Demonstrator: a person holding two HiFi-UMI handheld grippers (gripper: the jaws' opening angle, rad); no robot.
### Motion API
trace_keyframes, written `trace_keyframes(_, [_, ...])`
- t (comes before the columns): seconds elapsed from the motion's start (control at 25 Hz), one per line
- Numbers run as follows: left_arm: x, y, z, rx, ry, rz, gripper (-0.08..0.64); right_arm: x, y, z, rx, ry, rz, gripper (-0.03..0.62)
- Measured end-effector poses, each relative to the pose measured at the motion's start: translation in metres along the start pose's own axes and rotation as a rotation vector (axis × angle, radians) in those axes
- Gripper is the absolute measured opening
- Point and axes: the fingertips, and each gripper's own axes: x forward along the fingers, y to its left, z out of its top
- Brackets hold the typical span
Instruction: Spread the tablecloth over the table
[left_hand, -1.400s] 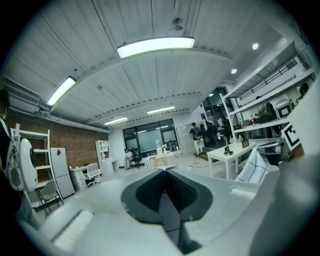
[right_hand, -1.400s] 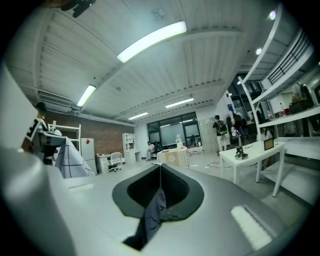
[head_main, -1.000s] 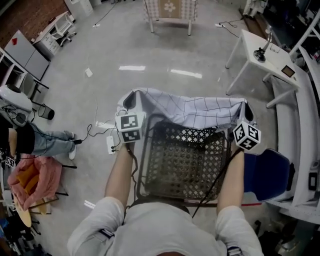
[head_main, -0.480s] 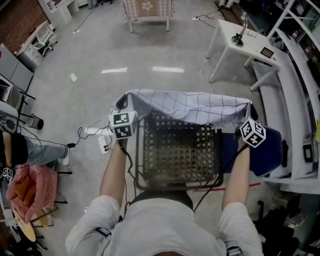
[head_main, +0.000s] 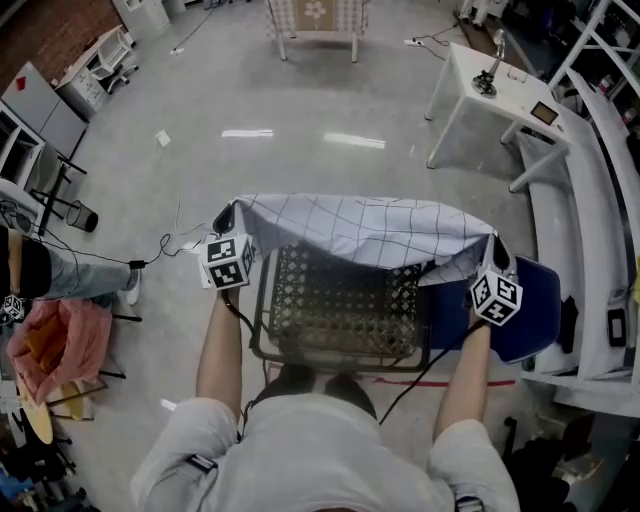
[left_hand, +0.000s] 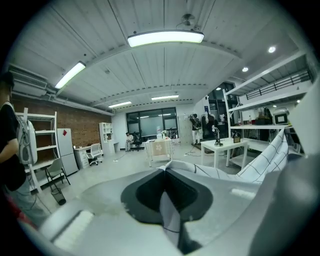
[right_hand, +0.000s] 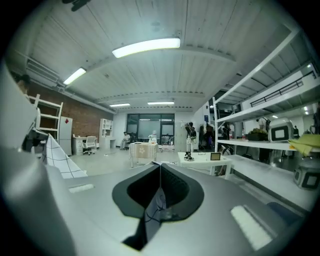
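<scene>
Gripping the tablecloth (head_main: 365, 228) in closed jaws, left gripper (head_main: 224, 217) and right gripper (head_main: 497, 246) flank the table (head_main: 262, 340).

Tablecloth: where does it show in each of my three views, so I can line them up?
Head view: tablecloth at centre, stretched between left gripper and right gripper over the mesh table's far edge.
Left gripper view: tablecloth bottom centre, pinched in the jaws, trailing off right.
Right gripper view: tablecloth bottom centre, pinched in the jaws; more at left.
Shared landmark: the white desk, in all three.
</scene>
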Motion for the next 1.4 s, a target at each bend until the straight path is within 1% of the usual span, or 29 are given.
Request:
trace_keyframes(0.08, [-0.015, -0.016, -0.005, 0.029, 0.002, 0.018, 0.022, -0.005, 0.008, -0.004, -0.057, -0.003, 0.042, 0.006])
trace_keyframes(0.16, [-0.027, -0.031, -0.018, 0.068, 0.023, 0.035, 0.023, -0.014, 0.015, -0.009, -0.104, -0.006, 0.074, 0.007])
trace_keyframes(0.2, [-0.034, -0.036, -0.026, 0.075, 0.037, 0.044, 0.023, -0.019, 0.018, -0.012, -0.119, -0.009, 0.087, 0.007])
trace_keyframes(0.28, [-0.047, -0.043, -0.038, 0.042, 0.050, 0.053, 0.023, -0.030, 0.020, -0.019, -0.114, -0.010, 0.106, 0.008])
trace_keyframes(0.36, [-0.059, -0.042, -0.052, -0.012, 0.059, 0.054, 0.023, -0.041, 0.013, -0.031, -0.075, -0.002, 0.112, 0.007])
trace_keyframes(0.4, [-0.064, -0.039, -0.057, -0.023, 0.064, 0.057, 0.022, -0.048, 0.006, -0.039, -0.058, 0.007, 0.109, 0.006])
trace_keyframes(0.52, [-0.084, -0.025, -0.071, -0.014, 0.080, 0.076, 0.023, -0.073, -0.017, -0.063, -0.018, 0.030, 0.091, 0.007])
trace_keyframes(0.64, [-0.106, -0.008, -0.086, -0.016, 0.097, 0.101, 0.023, -0.098, -0.032, -0.078, 0.017, 0.031, 0.075, 0.006])
trace_keyframes(0.76, [-0.120, 0.002, -0.100, -0.046, 0.117, 0.110, 0.023, -0.113, -0.046, -0.091, 0.049, 0.044, 0.047, 0.007])
trace_keyframes(0.88, [-0.127, 0.006, -0.111, -0.071, 0.134, 0.121, 0.023, -0.119, -0.055, -0.101, 0.050, 0.068, 0.023, 0.007])
trace_keyframes(0.96, [-0.134, 0.008, -0.116, -0.074, 0.139, 0.123, 0.023, -0.127, -0.054, -0.099, 0.036, 0.068, 0.011, 0.008])
trace_keyframes(1.08, [-0.134, 0.008, -0.102, -0.059, 0.124, 0.095, 0.023, -0.137, -0.056, -0.071, -0.008, 0.041, -0.030, 0.008])
trace_keyframes(1.12, [-0.135, 0.007, -0.097, -0.058, 0.117, 0.082, 0.023, -0.140, -0.059, -0.067, -0.021, 0.054, -0.044, 0.008])
trace_keyframes(1.16, [-0.139, 0.007, -0.095, -0.060, 0.111, 0.073, 0.023, -0.145, -0.062, -0.071, -0.020, 0.083, -0.049, 0.007])
trace_keyframes(1.24, [-0.162, 0.007, -0.104, -0.058, 0.101, 0.067, 0.023, -0.168, -0.064, -0.098, 0.005, 0.153, -0.036, 0.008])
trace_keyframes(1.28, [-0.174, 0.007, -0.112, -0.054, 0.098, 0.063, 0.023, -0.184, -0.064, -0.112, 0.001, 0.179, -0.035, 0.008])
trace_keyframes(1.32, [-0.184, 0.006, -0.119, -0.050, 0.095, 0.056, 0.023, -0.197, -0.064, -0.125, -0.006, 0.198, -0.042, 0.008])
trace_keyframes(1.4, [-0.199, 0.009, -0.129, -0.046, 0.093, 0.047, 0.023, -0.213, -0.060, -0.142, 0.027, 0.213, -0.055, 0.008])
